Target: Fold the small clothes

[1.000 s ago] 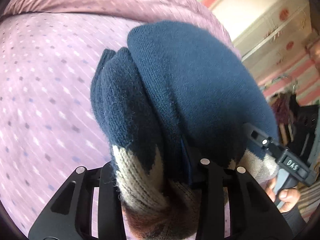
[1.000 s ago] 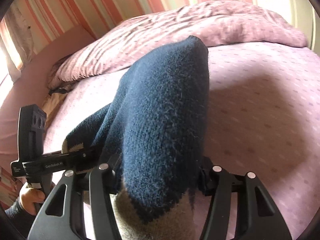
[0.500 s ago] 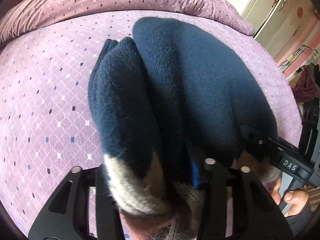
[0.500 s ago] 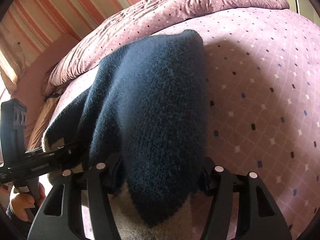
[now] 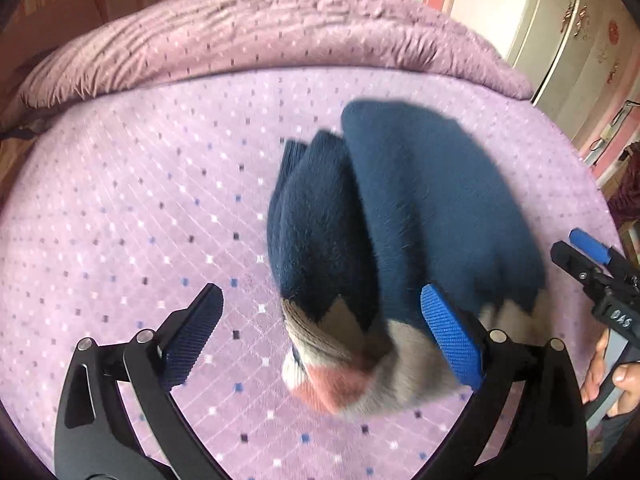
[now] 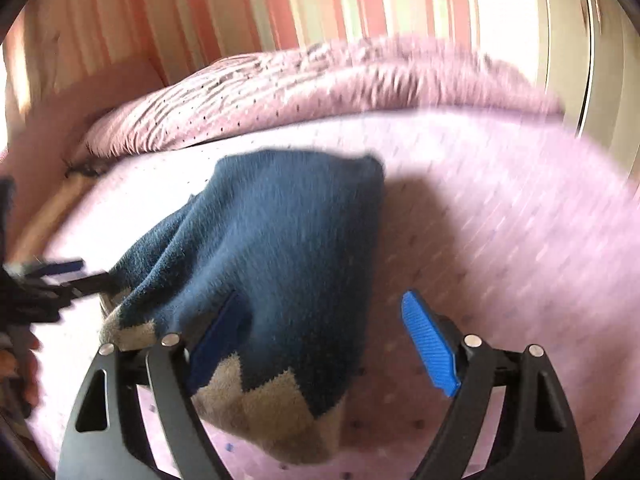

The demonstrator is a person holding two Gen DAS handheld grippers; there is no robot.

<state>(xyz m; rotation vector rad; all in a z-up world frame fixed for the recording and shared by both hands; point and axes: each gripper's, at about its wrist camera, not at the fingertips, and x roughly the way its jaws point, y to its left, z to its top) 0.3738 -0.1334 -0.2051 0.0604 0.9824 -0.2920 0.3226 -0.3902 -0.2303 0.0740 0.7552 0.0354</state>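
One sweater [image 5: 404, 216], navy with a beige zigzag band and a pink patch at its near end, sits bunched in folded layers on the bed [image 5: 132, 208], right of centre in the left wrist view and centre-left in the right wrist view. It looks like a finished bundle being let go onto the bedspread, so that the fold stays as set down.

The left gripper [image 5: 320, 330] has just been opening and its jaws stand wide: the left pad is clear over bare bedspread, the right pad lies against the sweater's side without pinching it. The right gripper [image 6: 316, 338] has also just been opening; its left pad is tucked at the knit's edge, its right pad stands free over the bed, so neither grips.

Two grippers, one garment. A hand [image 5: 612, 380] at the lower right edge of the left view holds the right gripper's handle. A rumpled duvet [image 5: 256, 36] runs across the top.
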